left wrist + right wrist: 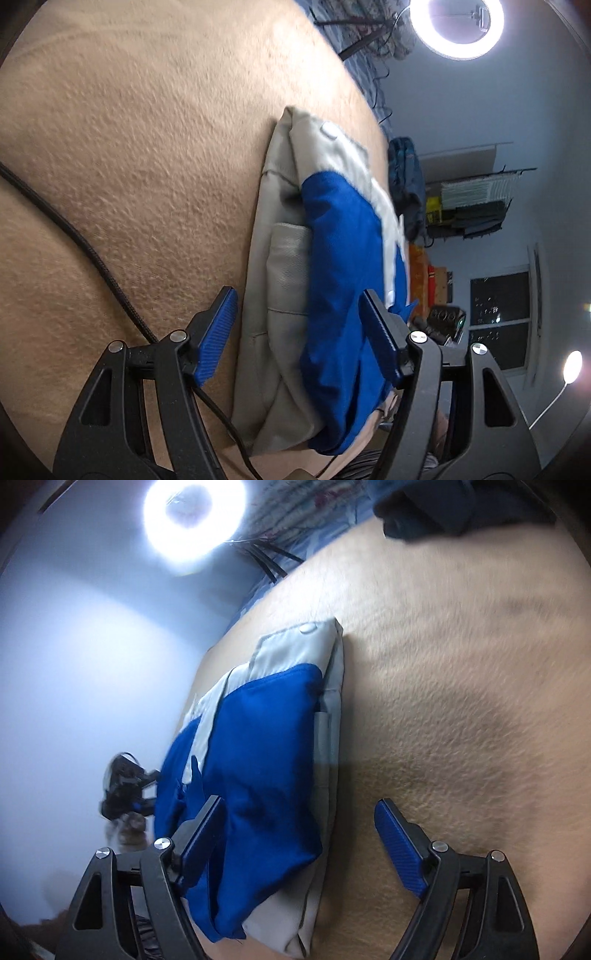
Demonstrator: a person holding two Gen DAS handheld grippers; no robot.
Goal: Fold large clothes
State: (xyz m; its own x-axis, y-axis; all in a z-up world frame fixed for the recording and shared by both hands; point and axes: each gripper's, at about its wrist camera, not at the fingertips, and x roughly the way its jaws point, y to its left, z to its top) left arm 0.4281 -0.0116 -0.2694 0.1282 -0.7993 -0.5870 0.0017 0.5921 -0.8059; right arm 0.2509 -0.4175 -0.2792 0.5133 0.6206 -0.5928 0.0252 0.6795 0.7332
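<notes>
A grey and blue garment lies folded in a thick bundle on the tan blanket. My left gripper is open, its jaws spread to either side of the bundle's near end, holding nothing. In the right wrist view the same garment lies left of centre. My right gripper is open too, its left finger over the blue cloth and its right finger over the blanket. The other gripper shows beyond the bundle.
A black cable runs across the blanket on the left. A ring light glares at the top, also in the right wrist view. Dark clothing lies at the blanket's far edge. Shelves and a window stand at the room's side.
</notes>
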